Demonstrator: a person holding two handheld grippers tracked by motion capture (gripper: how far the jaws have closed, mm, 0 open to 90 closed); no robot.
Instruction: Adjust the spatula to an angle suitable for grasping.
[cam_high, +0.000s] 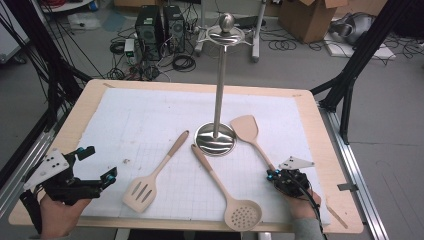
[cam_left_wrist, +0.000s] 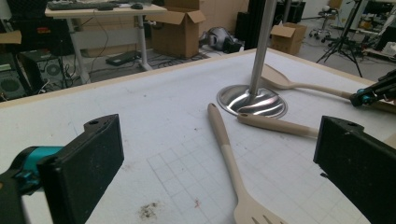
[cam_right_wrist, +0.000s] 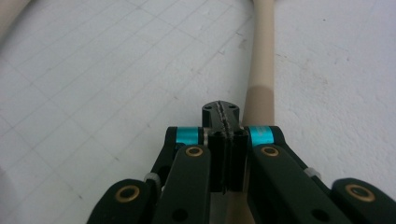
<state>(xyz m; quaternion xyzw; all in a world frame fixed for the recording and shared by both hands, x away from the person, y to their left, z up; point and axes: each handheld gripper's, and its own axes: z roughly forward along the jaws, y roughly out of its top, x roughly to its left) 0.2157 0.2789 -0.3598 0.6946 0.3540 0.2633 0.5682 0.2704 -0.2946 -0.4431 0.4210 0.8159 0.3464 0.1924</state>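
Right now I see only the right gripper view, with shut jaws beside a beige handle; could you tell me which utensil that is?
Observer: It is the solid spatula, whose blade lies beside the base of the steel stand.
Operator: Thank you. How is the other gripper?
Observer: The left gripper is open, with nothing between its jaws.
Operator: Are there other utensils?
Observer: Yes, a slotted spatula and a perforated skimmer lie left of the solid one.
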